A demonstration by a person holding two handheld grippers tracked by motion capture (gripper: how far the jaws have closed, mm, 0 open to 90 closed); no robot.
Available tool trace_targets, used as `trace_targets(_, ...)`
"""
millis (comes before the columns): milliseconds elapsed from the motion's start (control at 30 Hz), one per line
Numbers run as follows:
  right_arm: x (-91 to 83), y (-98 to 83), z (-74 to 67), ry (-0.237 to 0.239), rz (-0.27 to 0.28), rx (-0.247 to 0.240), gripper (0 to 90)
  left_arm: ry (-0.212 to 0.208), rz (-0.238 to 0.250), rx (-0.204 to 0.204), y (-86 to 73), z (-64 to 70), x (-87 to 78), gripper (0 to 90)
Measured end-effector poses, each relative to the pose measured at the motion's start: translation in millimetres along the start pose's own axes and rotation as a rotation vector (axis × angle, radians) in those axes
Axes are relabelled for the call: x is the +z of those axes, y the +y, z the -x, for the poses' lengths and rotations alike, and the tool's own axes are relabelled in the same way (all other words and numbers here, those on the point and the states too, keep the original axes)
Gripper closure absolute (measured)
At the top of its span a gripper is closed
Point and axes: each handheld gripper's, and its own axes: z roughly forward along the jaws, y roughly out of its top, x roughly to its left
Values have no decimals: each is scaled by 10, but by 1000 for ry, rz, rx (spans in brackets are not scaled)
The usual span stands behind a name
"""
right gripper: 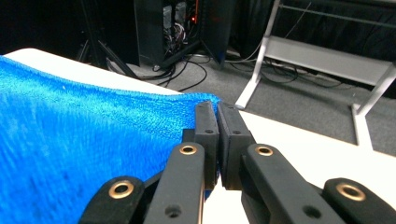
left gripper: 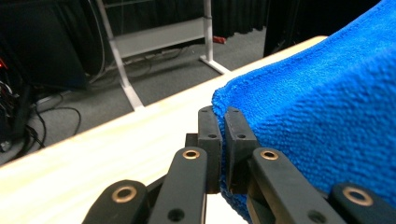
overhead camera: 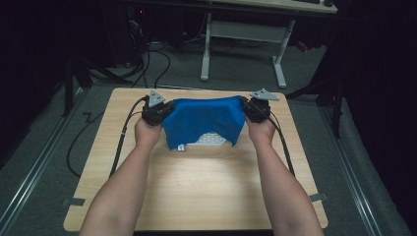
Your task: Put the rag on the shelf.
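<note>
You are clamping your left gripper (overhead camera: 158,112) on one upper corner of the blue terry-cloth towel (overhead camera: 204,120) — in the left gripper view its jaws are standing nearly together with the towel's hemmed edge (left gripper: 223,103) pinched between them, the pile bulging out at the right of that frame. Your right gripper (overhead camera: 255,109) is doing the same at the opposite corner; in the right gripper view the cloth (right gripper: 74,149) is spreading away to the left from jaws that are pressing on its tip.

Holding both corners apart like this is keeping the top edge taut, so the towel is hanging as a flat sheet in the upper middle of the high view, its lower part draping onto the light wooden tabletop (overhead camera: 196,191). A small white tag (overhead camera: 181,147) is showing at its lower left corner, and a pale meshed object (overhead camera: 212,140) is peeking out beneath the lower edge — what it is, I cannot tell.

By my judgement, you are spreading or laying the towel down.
</note>
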Motion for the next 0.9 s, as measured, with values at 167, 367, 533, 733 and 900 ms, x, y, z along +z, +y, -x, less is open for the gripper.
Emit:
trace_targets(167, 20, -141, 5, 3, -20, 23, 883, -11, -21, -16, -98, 37, 32, 872)
trace_targets(367, 41, -238, -17, 16, -34, 33, 883, -18, -45, -27, -128, 51, 47, 871)
trace_targets(533, 66, -308, -18, 18, -48, 51, 882, -26, -62, -31, -168, 73, 65, 869)
trace_targets(733, 90, -345, -58, 23, -68, 38, 881, -28, -75, -57, -253, 78, 66, 865)
trace_targets(900, 94, -356, -63, 20, -79, 48, 879, -36, -86, -70, -274, 79, 65, 851)
